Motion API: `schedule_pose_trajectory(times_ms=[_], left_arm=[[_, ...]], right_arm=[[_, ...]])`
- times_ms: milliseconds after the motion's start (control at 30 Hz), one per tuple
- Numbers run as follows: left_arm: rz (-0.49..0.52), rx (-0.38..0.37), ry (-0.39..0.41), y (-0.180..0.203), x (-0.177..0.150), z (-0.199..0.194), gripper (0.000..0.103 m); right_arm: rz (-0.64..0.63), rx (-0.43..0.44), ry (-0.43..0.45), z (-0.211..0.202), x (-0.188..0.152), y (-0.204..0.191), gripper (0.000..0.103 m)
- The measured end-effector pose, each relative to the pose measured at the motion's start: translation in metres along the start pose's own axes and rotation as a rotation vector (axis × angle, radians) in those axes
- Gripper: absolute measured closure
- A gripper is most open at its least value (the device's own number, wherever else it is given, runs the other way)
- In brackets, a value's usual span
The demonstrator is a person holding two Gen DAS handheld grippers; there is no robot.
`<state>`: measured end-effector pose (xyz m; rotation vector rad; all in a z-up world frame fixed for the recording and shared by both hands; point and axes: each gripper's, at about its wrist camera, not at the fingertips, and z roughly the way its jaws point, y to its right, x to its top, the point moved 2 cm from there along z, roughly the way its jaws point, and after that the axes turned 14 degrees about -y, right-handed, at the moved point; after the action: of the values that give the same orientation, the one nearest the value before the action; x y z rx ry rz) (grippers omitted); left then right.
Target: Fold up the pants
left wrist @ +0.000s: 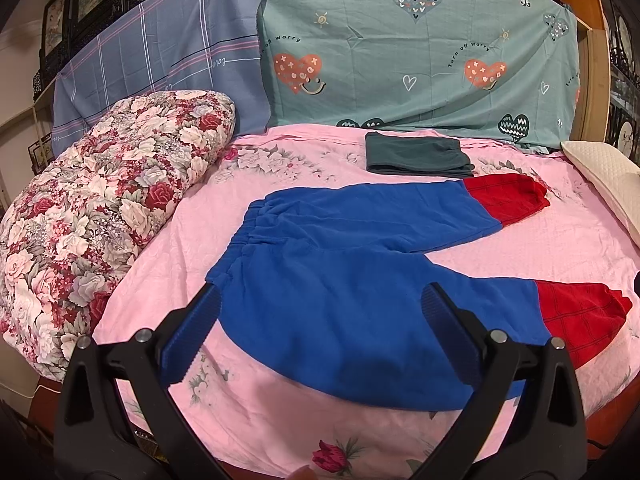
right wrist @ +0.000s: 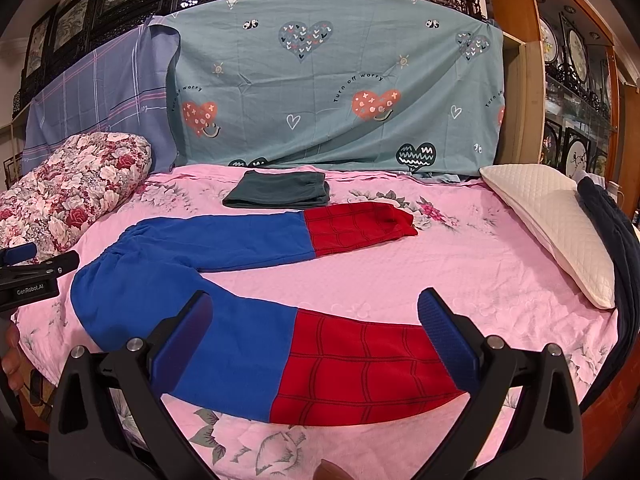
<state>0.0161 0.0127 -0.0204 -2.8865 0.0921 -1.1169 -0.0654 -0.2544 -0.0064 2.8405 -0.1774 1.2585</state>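
Blue-and-red pants [left wrist: 360, 280] spread flat on the pink bedsheet [left wrist: 520, 248], both legs unfolded.
Left gripper [left wrist: 320, 320] and right gripper [right wrist: 316, 316] both hover jaws apart over the near leg; folded dark-green garment [right wrist: 280, 190] at 12 o'clock, floral quilt [left wrist: 100, 208] at 9.

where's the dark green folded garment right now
The dark green folded garment lies at the far side of the pink bedsheet, just beyond the blue and red pants, below the teal heart-print sheet.

A folded dark green cloth [right wrist: 278, 189] lies near the far edge of the pink bedsheet [right wrist: 480, 280]. A floral quilt [left wrist: 100, 208] sits at the left edge, a cream pillow [right wrist: 552, 224] at the right edge.
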Motion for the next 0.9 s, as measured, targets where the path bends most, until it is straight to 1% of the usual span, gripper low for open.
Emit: schedule_pose_trajectory(times_ms=[800,867,900], left_arm=[[0.001,-0.008,-0.005,-0.0030,-0.0023,0.0013,0.002],[0.012,-0.011,-0.010,-0.0046,-0.0022,0.0034,0.002],[0.031,-0.015,-0.014,-0.0059,0.0015,0.0047,0.002]], right_arm=[[-0.011,0.014,-0.009,0.0009,-0.0010,-0.0033,0.001],[-0.027,0.022,-0.016,0.0033,0.0009,-0.0044,0.001],[-0.061,0.028,-0.019,0.0048,0.0042,-0.0069,0.001]])
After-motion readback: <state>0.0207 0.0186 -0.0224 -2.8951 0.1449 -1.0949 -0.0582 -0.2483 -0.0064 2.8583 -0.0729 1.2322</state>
